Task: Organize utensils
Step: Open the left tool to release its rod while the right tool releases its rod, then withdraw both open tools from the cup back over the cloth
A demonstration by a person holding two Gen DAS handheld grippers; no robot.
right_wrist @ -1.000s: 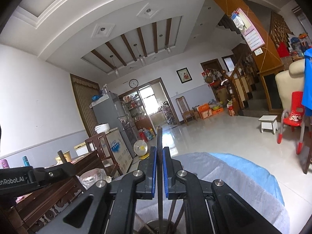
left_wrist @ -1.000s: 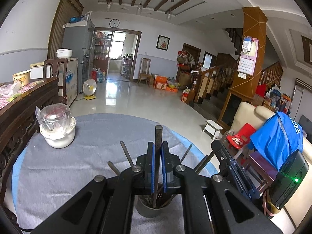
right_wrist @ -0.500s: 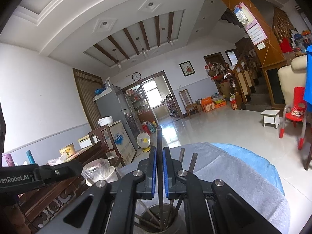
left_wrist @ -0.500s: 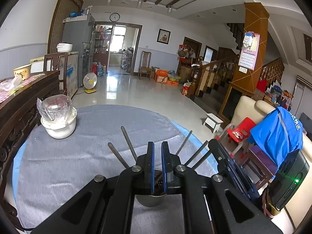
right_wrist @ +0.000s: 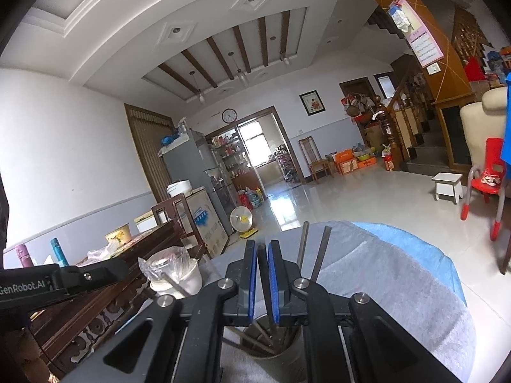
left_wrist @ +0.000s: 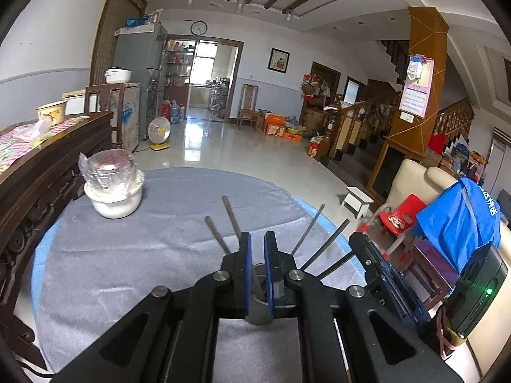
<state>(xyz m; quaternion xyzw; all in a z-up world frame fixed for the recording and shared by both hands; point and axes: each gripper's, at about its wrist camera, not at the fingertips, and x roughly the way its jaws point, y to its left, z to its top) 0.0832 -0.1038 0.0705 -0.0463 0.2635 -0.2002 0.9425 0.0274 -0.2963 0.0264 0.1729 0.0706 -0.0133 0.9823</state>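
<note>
- A person's right gripper (right_wrist: 262,274) is opening its blue-padded jaws around a slim dark metal chopstick (right_wrist: 262,252) that is standing between them, its lower end pointing into the round grey metal holder cup (right_wrist: 271,348) directly below.
- The left gripper (left_wrist: 257,271) is hovering over the cup's near rim with jaws clenched almost together and gripping nothing.
- Other dark chopsticks (left_wrist: 306,233) are already fanning out of the cup, on the grey cloth-covered round table (left_wrist: 127,271).
- A likely hazard: the freed chopstick catching on the crossed sticks inside (the cup looks crowded) and springing out over the rim; the left gripper, so near, nudging the leaning sticks and tipping the cup.
</note>
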